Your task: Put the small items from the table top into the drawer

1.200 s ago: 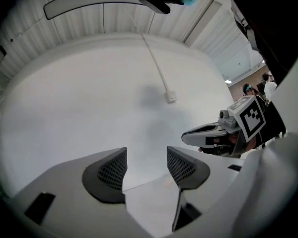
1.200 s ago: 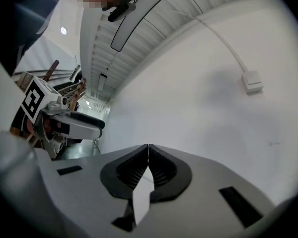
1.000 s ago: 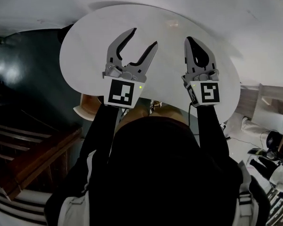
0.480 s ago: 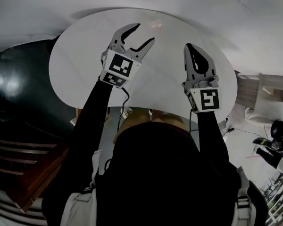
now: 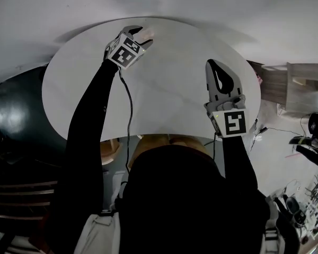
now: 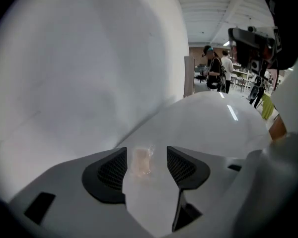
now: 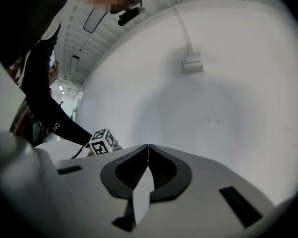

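Small item [image 6: 141, 161]: pale pink, see-through-looking and too blurred to identify. It lies flat on the white round table [image 5: 169, 94], at the far edge close to the wall [image 7: 213, 98].

Your left gripper [image 6: 146, 155] is reached out across the table and tipped down at the item. The jaws are spread, one on each side of it. The item sits between the pads, nearer the pad on the left of the left gripper view. A strip of bare table shows between it and the other pad. Neither pad is pressing on it, so there's no grip. In the head view the pink spot sits right at the jaw tips, with your left sleeve [image 5: 90, 120] stretched over the table and a thin dark cable [image 5: 129, 105] trailing back along it.

Your right gripper [image 7: 148, 148] has its jaws pressed together tip to tip, with nothing between them. It's held roughly level over the near right part of the table, well apart from the item and pointing at the wall. Its view catches the left gripper's marker cube off to the left.

On the wall there's a small white box [image 7: 192, 62] with a white conduit [image 7: 183, 24] running up from it. Two people [image 6: 217, 74] stand far off in the room behind the table in the left gripper view.
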Motion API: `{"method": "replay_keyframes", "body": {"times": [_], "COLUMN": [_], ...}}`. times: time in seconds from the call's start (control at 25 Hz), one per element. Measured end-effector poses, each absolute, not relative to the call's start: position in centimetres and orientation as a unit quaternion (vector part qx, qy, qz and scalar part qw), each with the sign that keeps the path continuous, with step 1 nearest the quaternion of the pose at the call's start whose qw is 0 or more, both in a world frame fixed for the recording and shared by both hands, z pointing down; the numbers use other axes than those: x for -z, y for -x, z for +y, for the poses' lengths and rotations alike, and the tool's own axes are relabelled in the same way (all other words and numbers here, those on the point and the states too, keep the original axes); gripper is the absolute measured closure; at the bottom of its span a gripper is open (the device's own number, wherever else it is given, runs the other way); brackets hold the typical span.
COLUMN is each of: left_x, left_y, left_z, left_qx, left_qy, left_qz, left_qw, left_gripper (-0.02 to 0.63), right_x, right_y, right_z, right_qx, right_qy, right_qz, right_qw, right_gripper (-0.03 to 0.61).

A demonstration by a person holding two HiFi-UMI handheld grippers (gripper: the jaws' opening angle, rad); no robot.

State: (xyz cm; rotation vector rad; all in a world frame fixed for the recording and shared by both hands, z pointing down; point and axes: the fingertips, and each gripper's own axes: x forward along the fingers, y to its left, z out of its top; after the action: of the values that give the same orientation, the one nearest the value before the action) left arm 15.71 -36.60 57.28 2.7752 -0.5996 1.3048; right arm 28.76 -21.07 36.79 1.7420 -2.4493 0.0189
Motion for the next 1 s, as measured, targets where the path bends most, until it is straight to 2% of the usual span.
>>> {"method": "replay_keyframes", "body": {"times": [0.16,0.2,0.24,0.28,0.52,0.72,1.0], "left_x": [-61.5,-62.0,-62.3,-62.4,-59.4,-51.5,-39.9], "left_y": [-15.3,-15.1,-14.9,-14.9,-15.1,-13.5,-9.6], "left_z": [-37.8,-37.9,-37.9,-37.9,-37.3,-35.7,-29.9], "left_qx": [-0.480,-0.488,-0.491,-0.490,-0.451,-0.379,-0.263], "left_qy": [-0.860,-0.856,-0.854,-0.854,-0.871,-0.892,-0.902], "left_qz": [-0.172,-0.172,-0.172,-0.172,-0.191,-0.245,-0.342], "left_qw": [0.013,0.010,0.009,0.011,0.031,0.001,-0.032], "left_gripper": [0.351,0.445,0.500,0.516,0.525,0.525,0.525], "right_x": [-38.1,-38.2,-38.2,-38.3,-38.2,-36.7,-33.3], "right_y": [-30.4,-30.6,-30.8,-30.9,-31.1,-28.7,-22.6], "right_z": [-20.6,-20.5,-20.5,-20.5,-21.5,-22.8,-23.9], "right_qx": [-0.021,-0.023,-0.024,-0.024,-0.013,0.005,0.026], "right_qy": [-0.590,-0.592,-0.594,-0.595,-0.581,-0.562,-0.514], "right_qz": [-0.803,-0.801,-0.800,-0.799,-0.810,-0.824,-0.857], "right_qw": [0.080,0.081,0.082,0.083,0.080,0.074,0.020], "right_gripper": [0.552,0.552,0.552,0.552,0.552,0.552,0.552]}}
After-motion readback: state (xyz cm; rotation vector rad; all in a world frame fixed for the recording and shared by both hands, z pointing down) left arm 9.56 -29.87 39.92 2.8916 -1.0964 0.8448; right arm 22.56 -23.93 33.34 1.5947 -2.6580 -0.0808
